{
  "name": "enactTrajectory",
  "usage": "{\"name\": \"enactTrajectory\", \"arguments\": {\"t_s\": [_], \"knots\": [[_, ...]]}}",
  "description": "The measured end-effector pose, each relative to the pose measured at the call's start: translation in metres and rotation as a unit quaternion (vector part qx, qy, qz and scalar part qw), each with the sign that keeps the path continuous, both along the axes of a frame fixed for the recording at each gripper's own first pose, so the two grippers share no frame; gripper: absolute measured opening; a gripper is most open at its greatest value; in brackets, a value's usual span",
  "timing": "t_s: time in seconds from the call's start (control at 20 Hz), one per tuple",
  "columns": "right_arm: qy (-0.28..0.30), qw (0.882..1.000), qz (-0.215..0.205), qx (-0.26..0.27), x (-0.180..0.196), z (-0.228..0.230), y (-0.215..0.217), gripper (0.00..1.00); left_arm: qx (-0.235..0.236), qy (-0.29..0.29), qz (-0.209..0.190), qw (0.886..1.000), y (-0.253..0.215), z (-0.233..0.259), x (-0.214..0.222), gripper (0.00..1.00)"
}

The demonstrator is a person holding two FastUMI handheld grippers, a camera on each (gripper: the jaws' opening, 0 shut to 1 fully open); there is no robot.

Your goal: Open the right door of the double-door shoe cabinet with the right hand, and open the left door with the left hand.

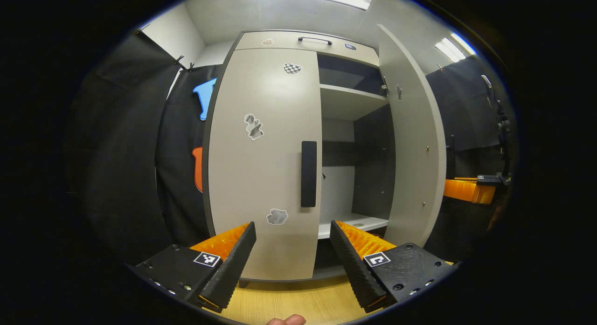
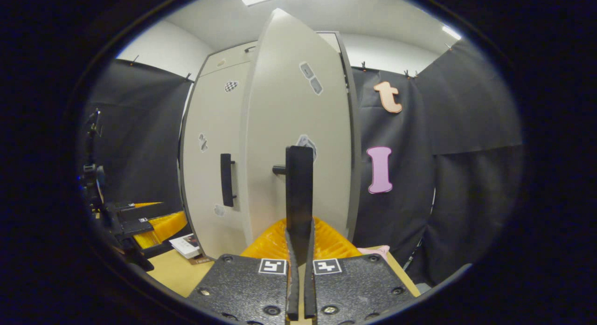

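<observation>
Pinching the right door's handle (image 2: 299, 194), the right gripper (image 2: 299, 255) is swinging it wide; the left gripper (image 1: 293, 250), spread, is needing to centre on the left door's handle (image 1: 308, 174).

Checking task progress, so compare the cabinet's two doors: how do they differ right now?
The right door is swung open, baring the shelves; the left door is shut. The right hand-held gripper is clamped on the right door's handle; the left door's handle is untouched, the left hand-held gripper open before it. Both doors are pale, with stickers and dark vertical handles.

Wooden floor (image 1: 289, 301) — shoe cabinet (image 1: 261, 166) stands on it.
</observation>
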State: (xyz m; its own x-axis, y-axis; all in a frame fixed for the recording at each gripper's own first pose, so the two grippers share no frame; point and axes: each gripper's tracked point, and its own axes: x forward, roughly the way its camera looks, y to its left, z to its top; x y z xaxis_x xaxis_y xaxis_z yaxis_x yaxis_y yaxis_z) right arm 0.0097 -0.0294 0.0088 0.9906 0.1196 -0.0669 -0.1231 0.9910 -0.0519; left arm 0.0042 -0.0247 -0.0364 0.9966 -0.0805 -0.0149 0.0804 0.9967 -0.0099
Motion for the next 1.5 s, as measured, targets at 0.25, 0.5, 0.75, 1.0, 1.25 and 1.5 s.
{"name": "enactTrajectory", "arguments": {"t_s": [0.25, 0.5, 0.75, 1.0, 1.25, 1.5], "knots": [[0.0, 0.999, -0.042, -0.006, -0.008, 0.003, -0.04, 0.07, 0.001, 0.008, -0.003, 1.0, -0.003, -0.009, 0.002, 0.96], [-0.004, 0.994, -0.102, -0.03, -0.013, 0.008, -0.092, 0.04, -0.002, 0.011, 0.004, 1.0, 0.001, -0.011, 0.002, 0.96], [-0.008, 0.996, -0.083, 0.019, -0.03, 0.014, -0.109, 0.04, 0.0, 0.011, 0.013, 1.0, 0.009, -0.01, -0.004, 0.96], [-0.032, 0.994, -0.103, -0.007, -0.084, 0.015, -0.091, 0.04, -0.003, 0.002, 0.033, 0.999, 0.023, -0.005, -0.016, 0.96], [-0.037, 0.998, -0.044, 0.003, -0.081, 0.01, -0.023, 0.04, -0.035, -0.02, 0.034, 0.999, 0.031, 0.011, -0.021, 0.95], [-0.034, 0.998, -0.054, -0.011, -0.039, -0.013, 0.003, 0.04, -0.025, -0.013, 0.048, 0.998, 0.045, 0.002, -0.027, 0.95]]}}
